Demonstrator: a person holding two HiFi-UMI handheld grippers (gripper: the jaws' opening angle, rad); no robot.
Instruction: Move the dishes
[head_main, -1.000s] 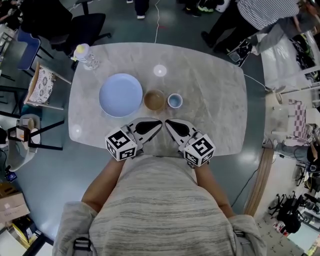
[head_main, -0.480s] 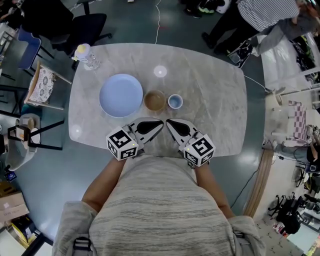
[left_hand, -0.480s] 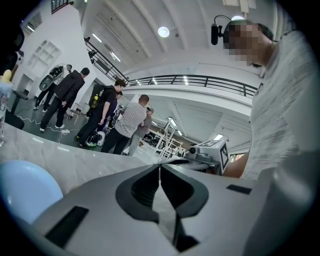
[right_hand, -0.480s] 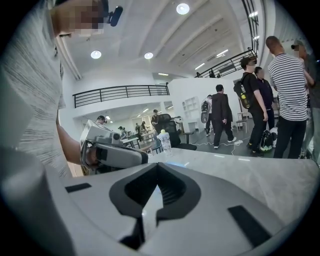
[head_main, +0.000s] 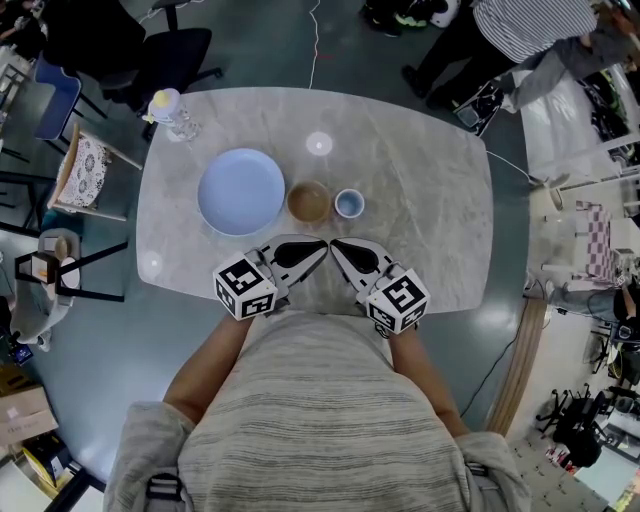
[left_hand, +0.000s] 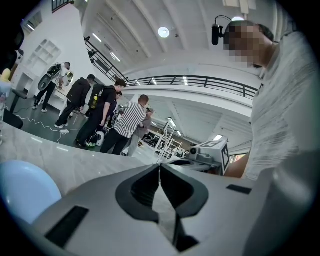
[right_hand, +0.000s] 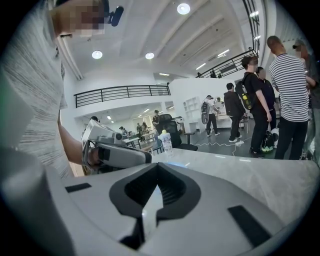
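Note:
A pale blue plate (head_main: 241, 190) lies on the marble table (head_main: 430, 200), with a brown bowl (head_main: 309, 201) and a small blue cup (head_main: 349, 204) in a row to its right. My left gripper (head_main: 322, 245) and right gripper (head_main: 334, 243) rest near the table's front edge, tips pointing toward each other, both shut and empty. In the left gripper view the left gripper's (left_hand: 160, 167) jaw tips meet and the plate's edge (left_hand: 22, 190) shows at lower left. The right gripper's (right_hand: 156, 167) jaw tips also meet; the left gripper's body (right_hand: 117, 152) lies across its view.
A clear plastic bottle (head_main: 172, 112) stands at the table's far left corner. Chairs (head_main: 95, 165) stand left of the table, and people (head_main: 520, 40) stand beyond its far right. My torso is against the front edge.

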